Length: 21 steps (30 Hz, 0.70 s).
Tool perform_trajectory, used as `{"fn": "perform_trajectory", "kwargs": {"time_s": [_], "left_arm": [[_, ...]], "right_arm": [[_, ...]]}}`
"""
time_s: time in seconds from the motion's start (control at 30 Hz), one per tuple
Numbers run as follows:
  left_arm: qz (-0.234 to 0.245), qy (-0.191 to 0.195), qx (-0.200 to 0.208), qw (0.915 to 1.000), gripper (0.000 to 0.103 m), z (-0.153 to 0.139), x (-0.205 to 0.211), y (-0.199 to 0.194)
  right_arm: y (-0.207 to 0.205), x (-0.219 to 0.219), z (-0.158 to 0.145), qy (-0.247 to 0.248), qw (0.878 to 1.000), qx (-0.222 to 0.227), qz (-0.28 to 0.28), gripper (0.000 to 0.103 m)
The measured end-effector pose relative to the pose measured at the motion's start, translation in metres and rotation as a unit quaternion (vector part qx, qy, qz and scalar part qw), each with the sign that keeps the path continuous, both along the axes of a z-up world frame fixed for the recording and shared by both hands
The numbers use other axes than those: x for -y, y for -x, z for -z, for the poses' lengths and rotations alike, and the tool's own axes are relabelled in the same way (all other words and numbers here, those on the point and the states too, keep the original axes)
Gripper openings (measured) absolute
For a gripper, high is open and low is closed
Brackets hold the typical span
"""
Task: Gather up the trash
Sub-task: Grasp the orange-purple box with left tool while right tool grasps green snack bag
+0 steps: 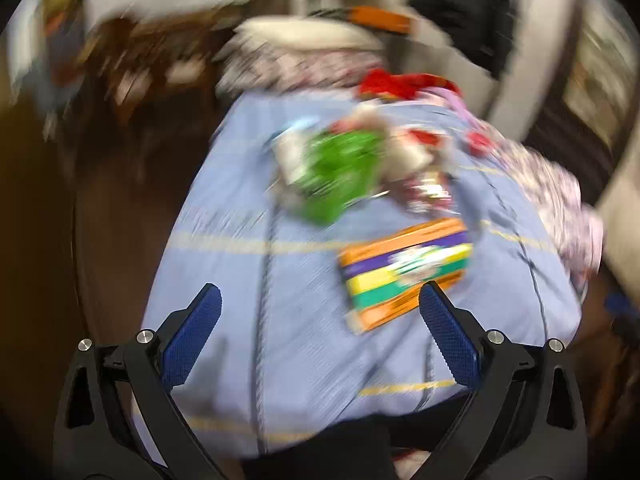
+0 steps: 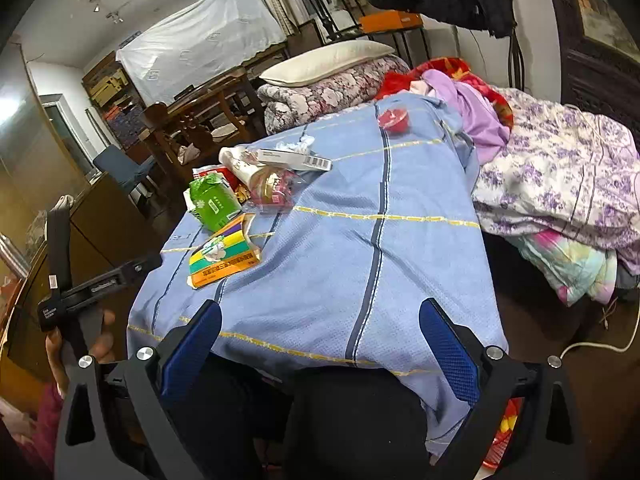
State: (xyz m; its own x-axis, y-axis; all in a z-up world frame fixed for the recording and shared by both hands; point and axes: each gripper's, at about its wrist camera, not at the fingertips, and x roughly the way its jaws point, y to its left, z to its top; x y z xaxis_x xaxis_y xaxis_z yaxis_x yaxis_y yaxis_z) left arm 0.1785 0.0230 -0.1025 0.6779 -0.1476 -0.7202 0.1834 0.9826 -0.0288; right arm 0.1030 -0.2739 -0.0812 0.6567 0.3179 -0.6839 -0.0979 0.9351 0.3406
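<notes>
Trash lies on a bed covered with a blue striped cloth (image 2: 340, 264). The pile holds an orange, purple and yellow box (image 2: 224, 254), a green packet (image 2: 212, 204), a red-pink wrapper (image 2: 272, 192), a white barcoded box (image 2: 296, 158), a crumpled tissue (image 2: 298, 144) and, farther back, a red cup (image 2: 394, 120). The left wrist view is motion-blurred. In it my left gripper (image 1: 320, 300) is open above the cloth, with the striped box (image 1: 404, 272) just beyond its right finger and the green packet (image 1: 336, 172) farther off. My right gripper (image 2: 320, 312) is open and empty over the cloth's near edge.
A pillow (image 2: 324, 60) and floral quilts (image 2: 560, 176) lie at the back and right, with a purple garment (image 2: 476, 108). Wooden table and chairs (image 2: 200, 120) stand to the left. A hand (image 2: 100, 340) holds a black tool at left. Something black (image 2: 340, 420) sits below the grippers.
</notes>
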Motion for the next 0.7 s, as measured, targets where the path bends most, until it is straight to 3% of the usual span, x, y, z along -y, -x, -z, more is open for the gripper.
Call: {"fn": "perform_trajectory", "kwargs": {"time_s": [0.1, 0.27, 0.47, 0.57, 0.6, 0.7], "left_arm": [[0.082, -0.039, 0.019, 0.9957, 0.095, 0.001, 0.032, -0.014], [0.171, -0.063, -0.005, 0.9831, 0.095, 0.02, 0.055, -0.042], [0.206, -0.079, -0.048, 0.9741, 0.094, 0.051, 0.068, -0.07], [0.205, -0.067, -0.044, 0.9754, 0.075, 0.055, 0.068, -0.066], [0.203, -0.061, -0.039, 0.9764, 0.06, 0.053, 0.067, -0.062], [0.186, -0.016, -0.035, 0.9817, 0.052, 0.046, 0.057, -0.051]], "right_arm": [[0.004, 0.003, -0.001, 0.001, 1.0, 0.006, -0.002, 0.097], [0.002, 0.011, 0.005, -0.006, 1.0, 0.0, -0.003, 0.097], [-0.006, 0.019, 0.018, -0.019, 1.0, -0.022, 0.002, 0.097], [-0.007, 0.022, 0.021, -0.025, 0.999, -0.025, 0.006, 0.097], [-0.007, 0.021, 0.02, -0.027, 0.999, -0.024, 0.007, 0.097], [-0.006, 0.017, 0.018, -0.023, 1.0, -0.018, 0.004, 0.097]]}}
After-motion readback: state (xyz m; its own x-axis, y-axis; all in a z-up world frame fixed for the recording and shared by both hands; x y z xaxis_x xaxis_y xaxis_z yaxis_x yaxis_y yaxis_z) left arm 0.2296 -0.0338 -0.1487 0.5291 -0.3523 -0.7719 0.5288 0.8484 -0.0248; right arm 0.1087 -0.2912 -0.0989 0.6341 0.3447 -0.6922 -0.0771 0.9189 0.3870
